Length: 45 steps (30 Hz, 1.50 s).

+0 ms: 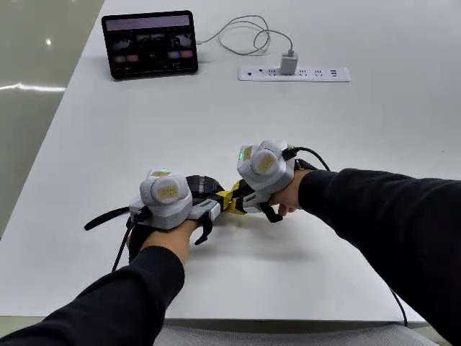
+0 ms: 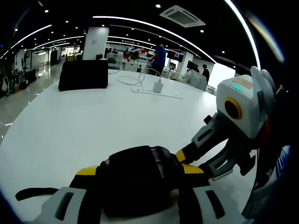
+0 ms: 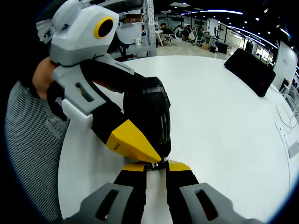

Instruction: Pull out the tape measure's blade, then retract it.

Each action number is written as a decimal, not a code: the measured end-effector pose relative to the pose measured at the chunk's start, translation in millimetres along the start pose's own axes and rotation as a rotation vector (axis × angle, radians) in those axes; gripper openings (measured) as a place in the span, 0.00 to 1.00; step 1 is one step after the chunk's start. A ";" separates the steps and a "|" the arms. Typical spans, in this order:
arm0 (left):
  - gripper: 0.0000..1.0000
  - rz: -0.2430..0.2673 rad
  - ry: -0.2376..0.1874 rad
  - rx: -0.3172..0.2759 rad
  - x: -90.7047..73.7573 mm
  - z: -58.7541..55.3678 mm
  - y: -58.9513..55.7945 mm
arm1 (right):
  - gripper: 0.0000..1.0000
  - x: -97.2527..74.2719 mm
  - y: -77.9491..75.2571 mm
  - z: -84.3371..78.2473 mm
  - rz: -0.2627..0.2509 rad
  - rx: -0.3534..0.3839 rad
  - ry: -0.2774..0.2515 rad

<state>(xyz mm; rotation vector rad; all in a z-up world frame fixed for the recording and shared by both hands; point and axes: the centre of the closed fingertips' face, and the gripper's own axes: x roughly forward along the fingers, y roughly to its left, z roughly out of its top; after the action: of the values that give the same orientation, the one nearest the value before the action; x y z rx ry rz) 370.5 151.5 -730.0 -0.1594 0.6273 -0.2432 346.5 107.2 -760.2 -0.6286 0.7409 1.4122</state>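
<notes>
A black tape measure (image 1: 204,186) lies on the white table (image 1: 324,130), its black strap (image 1: 106,216) trailing left. My left gripper (image 1: 213,205) is shut on its case (image 2: 138,175), whose sides sit between the yellow-tipped fingers (image 2: 87,171). Coming in from the right, my right gripper (image 1: 240,200) meets the case's front. In the right gripper view the case (image 3: 147,109) stands just ahead, and my right gripper (image 3: 156,173) is shut on the small blade tip (image 3: 157,163) at the case's mouth. Hardly any blade shows between tip and case.
A dark tablet (image 1: 151,43) stands at the back left. At the back middle lies a white power strip (image 1: 294,73) with a charger and a looped cable (image 1: 245,32). The table's near edge runs under my forearms.
</notes>
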 end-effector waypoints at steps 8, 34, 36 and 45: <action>0.63 -0.003 0.002 -0.003 -0.1 0.1 0.4 | 0.11 0.3 -0.2 -0.1 -0.002 -0.002 -0.001; 0.67 -0.034 0.023 -0.010 -0.3 1.0 0.6 | 0.20 -1.4 -3.6 -1.3 -0.028 -0.003 0.006; 0.71 -0.029 0.010 -0.018 -0.8 3.6 4.8 | 0.22 -2.2 -3.7 -1.2 -0.029 -0.004 0.004; 1.00 0.031 -0.049 0.010 -5.3 18.4 25.1 | 0.42 -5.0 0.4 -4.8 -0.003 0.030 0.015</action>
<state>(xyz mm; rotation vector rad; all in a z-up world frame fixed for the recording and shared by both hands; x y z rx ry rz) 381.8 178.5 -717.9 -0.1451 0.5792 -0.2117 345.7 100.4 -759.4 -0.6172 0.7715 1.3928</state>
